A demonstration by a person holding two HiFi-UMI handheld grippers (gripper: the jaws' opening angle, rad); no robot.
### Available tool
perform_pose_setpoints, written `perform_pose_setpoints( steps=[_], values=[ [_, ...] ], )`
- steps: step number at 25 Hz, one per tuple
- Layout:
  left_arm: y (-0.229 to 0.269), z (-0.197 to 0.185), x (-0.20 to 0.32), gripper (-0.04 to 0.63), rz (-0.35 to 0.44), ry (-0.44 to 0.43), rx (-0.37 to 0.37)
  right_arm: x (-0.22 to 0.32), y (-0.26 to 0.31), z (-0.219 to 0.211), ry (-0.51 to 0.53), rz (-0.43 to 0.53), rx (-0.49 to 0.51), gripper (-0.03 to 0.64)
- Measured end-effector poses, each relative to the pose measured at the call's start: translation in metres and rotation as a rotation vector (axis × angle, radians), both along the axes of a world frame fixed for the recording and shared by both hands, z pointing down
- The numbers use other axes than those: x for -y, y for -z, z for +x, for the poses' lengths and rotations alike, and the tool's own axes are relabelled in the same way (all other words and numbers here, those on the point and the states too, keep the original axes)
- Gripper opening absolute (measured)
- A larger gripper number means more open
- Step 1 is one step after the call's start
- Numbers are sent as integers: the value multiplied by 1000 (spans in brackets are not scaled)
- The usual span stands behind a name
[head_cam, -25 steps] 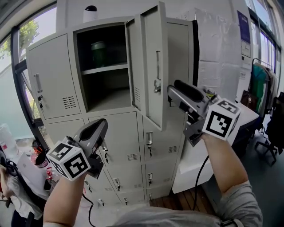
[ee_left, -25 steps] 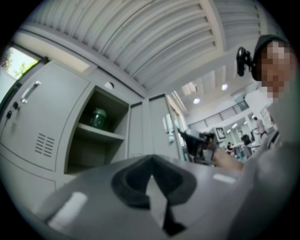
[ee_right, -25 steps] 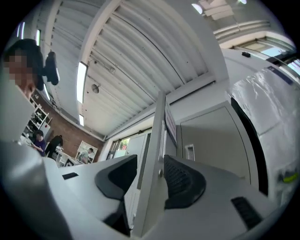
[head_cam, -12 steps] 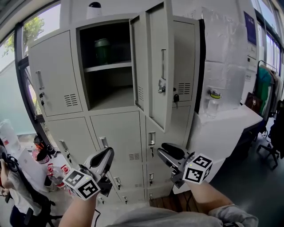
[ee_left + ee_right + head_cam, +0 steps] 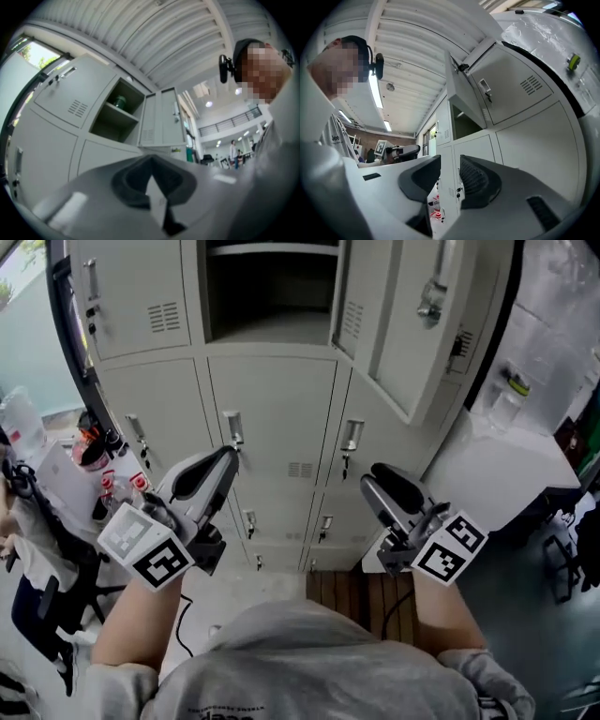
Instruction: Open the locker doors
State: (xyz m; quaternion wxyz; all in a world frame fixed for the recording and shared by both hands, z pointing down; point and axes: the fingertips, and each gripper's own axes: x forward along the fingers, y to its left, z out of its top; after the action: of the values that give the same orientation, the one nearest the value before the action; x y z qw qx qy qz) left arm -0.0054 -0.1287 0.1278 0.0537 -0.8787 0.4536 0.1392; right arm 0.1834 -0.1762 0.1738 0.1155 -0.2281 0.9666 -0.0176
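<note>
- The closed door (image 5: 272, 418) directly below the open locker (image 5: 272, 296) is painted sheet steel. I judge it stiff, light on its hinges and too smooth to grip by its face.
- I would take the handle (image 5: 232, 429) at its left edge.
- The door stands upright facing me, and the handle's long axis runs vertically.
- My left claw (image 5: 223, 463) is closed on nothing, below the open locker.
- My right claw (image 5: 380, 486) has just been narrowing to a slim, empty gap.

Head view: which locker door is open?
The upper middle door, swung outward beside its exposed dark compartment; the other doors sit flush, closed.
</note>
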Motion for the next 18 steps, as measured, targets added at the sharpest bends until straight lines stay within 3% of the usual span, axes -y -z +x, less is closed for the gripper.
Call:
perform_pose_setpoints(
  steps=[7,12,18],
  values=[
    [-119,-51,8,5,-236,136,-55,15,-145,-38,62,-153,-81,118],
    [-201,-89,10,5,-399,172,-106,27,-245,-85,74,-293,-150,118],
    [-271,-163,5,5,-461,187,-70,27,-326,-169,34,-380,-249,118]
  ],
)
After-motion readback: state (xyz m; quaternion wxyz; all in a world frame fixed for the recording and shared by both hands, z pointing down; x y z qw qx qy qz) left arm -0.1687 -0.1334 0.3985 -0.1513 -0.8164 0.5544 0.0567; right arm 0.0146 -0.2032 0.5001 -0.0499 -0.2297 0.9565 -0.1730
